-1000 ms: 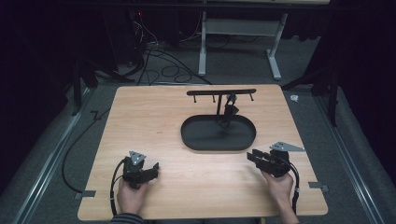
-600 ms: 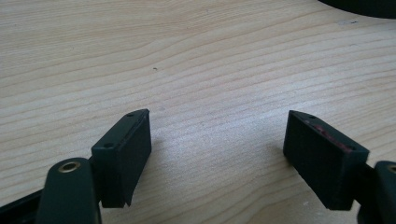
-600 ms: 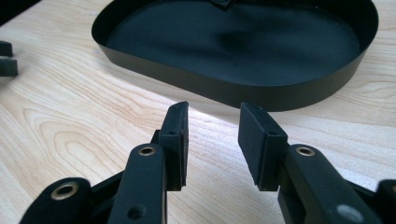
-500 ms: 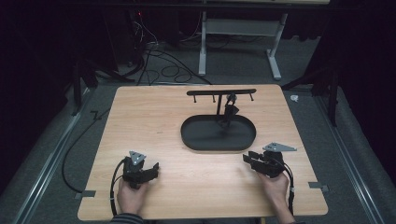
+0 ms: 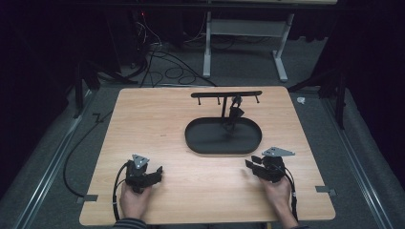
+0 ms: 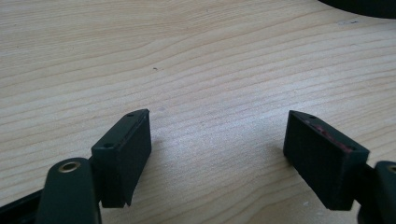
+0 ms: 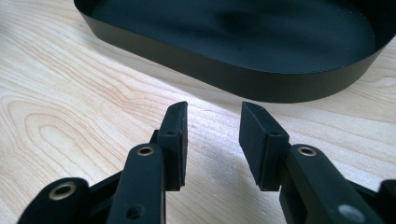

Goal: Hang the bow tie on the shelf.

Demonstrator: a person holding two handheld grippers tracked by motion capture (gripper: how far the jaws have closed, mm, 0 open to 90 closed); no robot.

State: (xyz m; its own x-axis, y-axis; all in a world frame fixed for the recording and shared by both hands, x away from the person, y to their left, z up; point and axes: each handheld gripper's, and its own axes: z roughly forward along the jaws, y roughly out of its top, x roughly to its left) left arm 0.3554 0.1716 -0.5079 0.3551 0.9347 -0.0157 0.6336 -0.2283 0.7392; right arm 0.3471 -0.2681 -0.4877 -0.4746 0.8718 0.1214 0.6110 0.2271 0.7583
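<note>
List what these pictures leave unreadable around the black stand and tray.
- Small dark item hanging on the stand, high view: too small and dark to identify.
- Tray far rim, right hand-held gripper view: cut off by the top edge.
- Tray, left hand-held gripper view: a sliver, cut by the top edge.

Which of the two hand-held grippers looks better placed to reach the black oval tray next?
Probably the right gripper: its open, empty jaws face the black oval tray close ahead. The left gripper sits farther off on the wooden table.
</note>
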